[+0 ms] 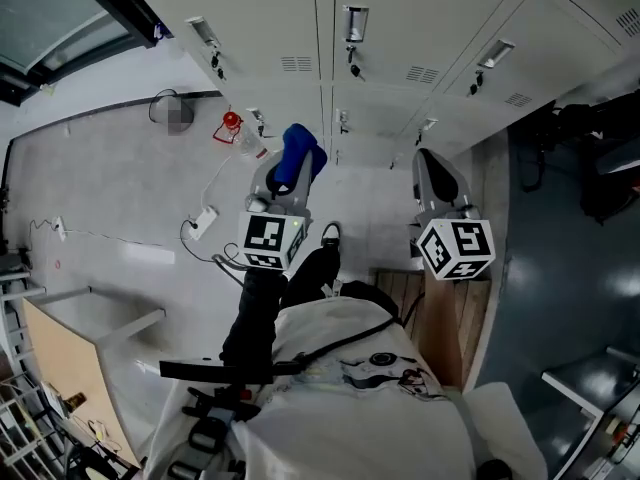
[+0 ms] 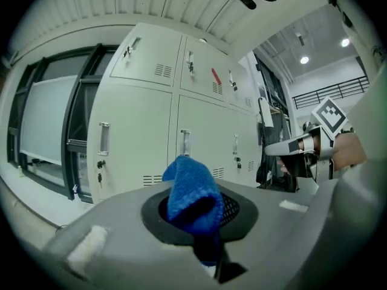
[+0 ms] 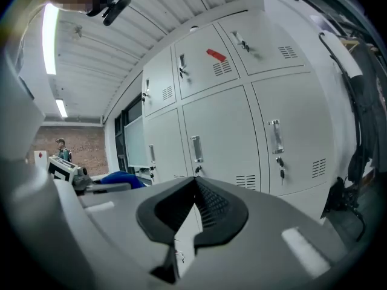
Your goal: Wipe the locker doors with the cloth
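A bank of pale grey locker doors with handles, key locks and vents stands in front of me, also filling the left gripper view and the right gripper view. My left gripper is shut on a blue cloth; the cloth bulges up out of the jaws and stays short of the doors. My right gripper is held beside it, to the right, shut with nothing between its pads. From the right gripper view the cloth shows at the left.
A red object and a white power strip with cables lie low by the lockers on the left. A wooden board stands at my right, a wooden box at the lower left, dark gear at the right, a window left of the lockers.
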`<action>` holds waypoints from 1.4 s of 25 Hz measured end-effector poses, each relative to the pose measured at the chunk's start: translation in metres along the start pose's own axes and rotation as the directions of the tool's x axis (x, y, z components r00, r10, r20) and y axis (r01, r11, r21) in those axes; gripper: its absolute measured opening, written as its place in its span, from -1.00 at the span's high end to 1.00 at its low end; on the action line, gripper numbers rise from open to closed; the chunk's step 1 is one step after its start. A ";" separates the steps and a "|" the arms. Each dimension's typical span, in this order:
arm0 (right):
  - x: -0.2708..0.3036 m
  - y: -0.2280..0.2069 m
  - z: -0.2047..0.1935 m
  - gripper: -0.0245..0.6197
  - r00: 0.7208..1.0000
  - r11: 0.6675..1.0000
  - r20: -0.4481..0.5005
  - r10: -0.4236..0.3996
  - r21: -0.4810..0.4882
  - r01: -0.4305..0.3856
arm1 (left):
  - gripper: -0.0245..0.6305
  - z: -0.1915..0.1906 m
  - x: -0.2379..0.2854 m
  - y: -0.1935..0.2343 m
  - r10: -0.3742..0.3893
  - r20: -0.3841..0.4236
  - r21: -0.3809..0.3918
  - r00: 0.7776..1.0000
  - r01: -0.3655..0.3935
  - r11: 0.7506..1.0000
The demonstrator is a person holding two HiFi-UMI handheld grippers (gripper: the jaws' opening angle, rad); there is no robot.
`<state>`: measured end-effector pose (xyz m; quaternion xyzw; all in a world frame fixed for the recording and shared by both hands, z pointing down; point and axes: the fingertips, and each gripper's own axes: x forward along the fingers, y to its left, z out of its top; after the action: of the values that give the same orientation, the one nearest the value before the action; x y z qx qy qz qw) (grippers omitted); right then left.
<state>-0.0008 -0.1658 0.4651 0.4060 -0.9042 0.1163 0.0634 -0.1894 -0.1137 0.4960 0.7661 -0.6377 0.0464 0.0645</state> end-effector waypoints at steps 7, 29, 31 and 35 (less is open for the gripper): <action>-0.125 0.017 -0.030 0.92 1.000 1.000 0.021 -0.007 -0.027 0.008 | 0.82 -0.018 -0.109 -0.067 0.049 0.036 -0.034 0.998 -0.048 0.998; -0.252 0.113 -0.013 0.93 0.995 0.990 0.096 -0.039 -0.129 0.051 | 0.82 0.051 -0.236 -0.128 0.004 0.124 0.039 0.992 -0.009 0.999; -0.251 0.117 -0.010 0.93 0.994 0.990 0.107 -0.037 -0.133 0.051 | 0.82 0.052 -0.235 -0.126 -0.001 0.128 0.043 0.992 -0.004 0.999; -0.253 0.119 -0.004 0.93 0.991 0.989 0.128 -0.048 -0.131 0.065 | 0.82 0.054 -0.234 -0.125 -0.016 0.127 0.034 0.992 0.011 0.999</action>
<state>0.0777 0.0933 0.3970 0.4327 -0.9003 0.0277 0.0372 -0.1096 0.1272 0.4018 0.7728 -0.6345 0.0075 0.0113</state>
